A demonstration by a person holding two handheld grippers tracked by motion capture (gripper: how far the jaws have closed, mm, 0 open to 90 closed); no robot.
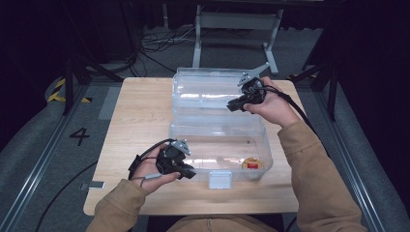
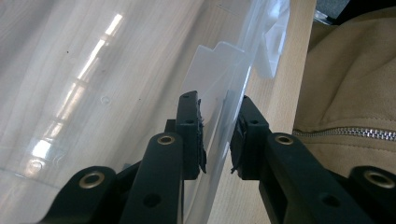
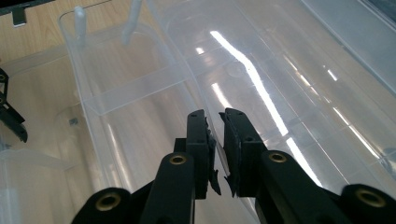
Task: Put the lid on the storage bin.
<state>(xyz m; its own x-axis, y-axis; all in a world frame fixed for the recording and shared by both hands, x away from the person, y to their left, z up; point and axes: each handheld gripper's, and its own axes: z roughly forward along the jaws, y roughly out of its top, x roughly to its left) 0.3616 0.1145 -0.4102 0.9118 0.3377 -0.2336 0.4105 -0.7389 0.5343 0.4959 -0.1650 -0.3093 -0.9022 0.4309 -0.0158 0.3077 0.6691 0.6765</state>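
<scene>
A light wooden table [image 1: 135, 116] carries one clear plastic box [image 1: 220, 145], whose opened lid [image 1: 205, 89] lies flat behind it.

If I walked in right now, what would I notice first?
Probably the big clear plastic box lying open in the middle of the wooden table, its lid folded back on the far side. The left gripper has its jaws on either side of the box's near wall, and the right gripper is over the lid. A small round red and tan thing sits in the box's near right corner.
</scene>
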